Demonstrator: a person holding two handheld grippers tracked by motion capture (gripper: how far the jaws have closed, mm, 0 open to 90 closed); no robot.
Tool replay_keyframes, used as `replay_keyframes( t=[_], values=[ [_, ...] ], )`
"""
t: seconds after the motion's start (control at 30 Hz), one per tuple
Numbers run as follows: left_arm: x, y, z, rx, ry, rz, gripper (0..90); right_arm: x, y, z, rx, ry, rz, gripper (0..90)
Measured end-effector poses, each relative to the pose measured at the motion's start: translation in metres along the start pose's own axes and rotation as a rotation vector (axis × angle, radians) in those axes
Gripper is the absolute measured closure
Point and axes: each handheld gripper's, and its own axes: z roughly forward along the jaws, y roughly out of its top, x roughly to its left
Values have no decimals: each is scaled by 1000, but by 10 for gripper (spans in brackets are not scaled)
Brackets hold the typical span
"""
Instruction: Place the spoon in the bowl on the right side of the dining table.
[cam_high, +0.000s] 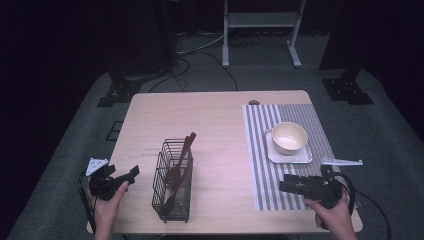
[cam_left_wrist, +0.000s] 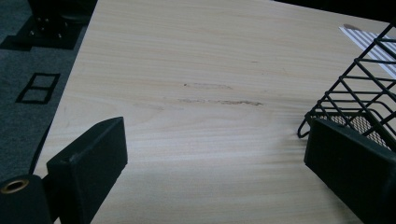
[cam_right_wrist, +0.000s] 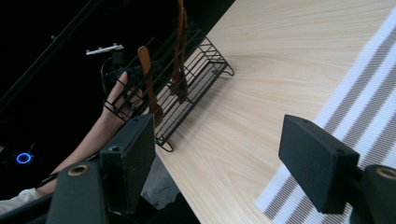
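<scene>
- The black wire caddy stands on the pale wooden surface, near its front edge and left of centre, with its long axis running from the person's side toward the far side.
- Inside it lean brown wooden utensils, handles up and tilted toward the far right; the tallest handle rises above the rim.
- The left gripper is the nearer of the two: it sits just beside the caddy's left wall, and its fingers are spread wide with nothing between them. In the left gripper view the caddy's corner lies just beyond the right-hand finger, so the caddy is to the gripper's right and slightly ahead.
- The right gripper rests over the grey-and-white striped placemat, well apart from the caddy, its fingers also parted and empty, pointing leftward at the caddy.
- A cream ceramic bowl sits on a white square plate on the placemat, beyond the right gripper.
- Judging by this, a reach for the utensils falls most naturally to the left gripper, moving rightward and up to the handles.
</scene>
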Motion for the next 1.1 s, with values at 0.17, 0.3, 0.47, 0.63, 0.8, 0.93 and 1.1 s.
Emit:
replay_keyframes(
  t=[0.17, 0.3, 0.47, 0.63, 0.8, 0.93, 1.1],
  values=[
    [0, 0, -1, -5, -1, 0, 49, 6, 7, 7, 17, 12, -1, 260],
    [1, 0, 0, -4, -2, 0, 49, 12, 17, 15, 38, 25, -11, 260],
    [2, 1, -1, -8, 1, -5, 49, 19, 23, 26, 68, 30, -30, 260],
    [2, 1, -2, -7, 1, -6, 49, 26, 31, 38, 98, 37, -45, 260],
    [2, 1, -2, -9, -2, -7, 49, 31, 37, 50, 129, 53, -55, 260],
    [2, 1, -2, -6, -2, -5, 49, 37, 44, 60, 154, 60, -69, 260],
    [1, 1, -2, -6, -3, -1, 49, 43, 50, 67, 176, 62, -81, 260]
  ],
)
